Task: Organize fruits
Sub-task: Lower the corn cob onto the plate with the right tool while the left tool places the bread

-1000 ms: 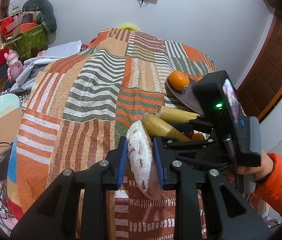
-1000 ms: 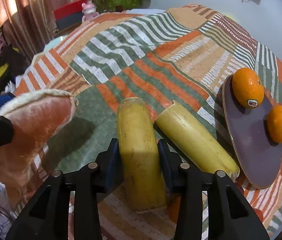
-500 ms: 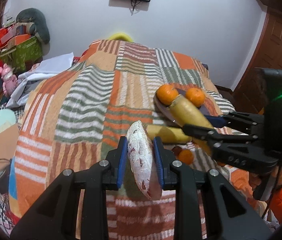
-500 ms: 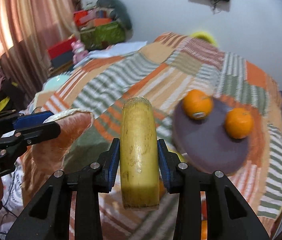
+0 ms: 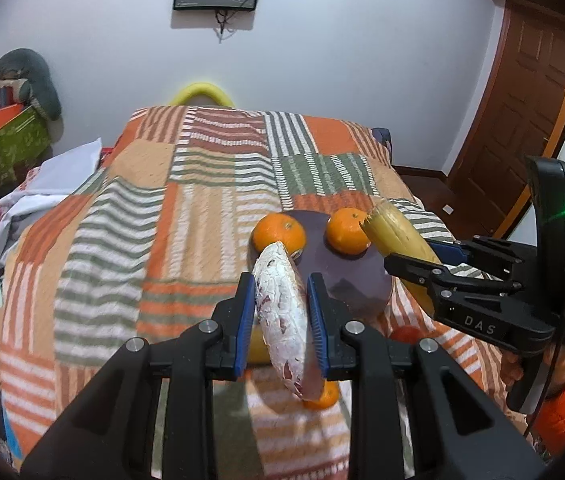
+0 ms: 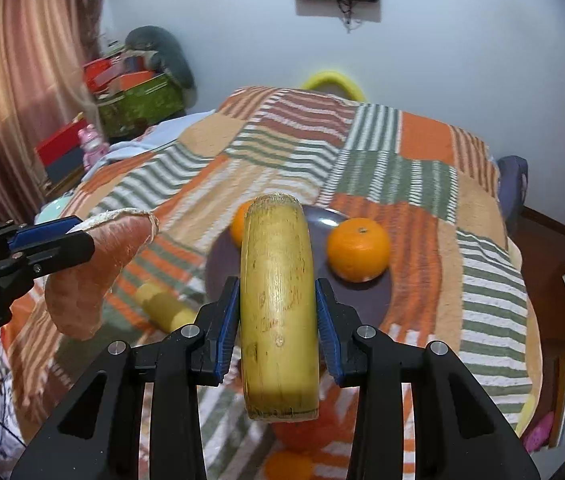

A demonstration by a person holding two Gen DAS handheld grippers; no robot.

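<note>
Both grippers loaded, mid-carry above the bed (image 5: 130, 240) with its patchwork quilt. Left gripper (image 5: 280, 320) has its jaws clamped narrow on a pinkish-white grapefruit wedge (image 5: 282, 312), held upright, rind edge toward camera; in the right view the same wedge (image 6: 98, 264) shows its pink flesh side. Right gripper (image 6: 278, 324) has its jaws closed on a yellow banana piece (image 6: 278, 304), cut ends front and back, pointing straight along the fingers; from the left view that piece (image 5: 398, 240) sits over the right edge of the plate. Dark purple plate (image 5: 346, 276) lies on the quilt toward the near right side of the bed, two oranges on its far rim: one left (image 5: 279, 232), one right (image 5: 347, 231). Second banana piece (image 6: 164, 306) lies on the quilt just beside the plate's near-left edge. More orange fruit (image 5: 322, 396) on the quilt near the bed's front edge, partly hidden by the grippers. Step looks like transport to the plate, both items airborne, nothing released yet. Next move likely: lower the banana piece onto the bare near part of the plate, clear of the oranges, open the jaws, back out; then the wedge beside it. Risk: round oranges may roll if the plate tips on the soft quilt.
</note>
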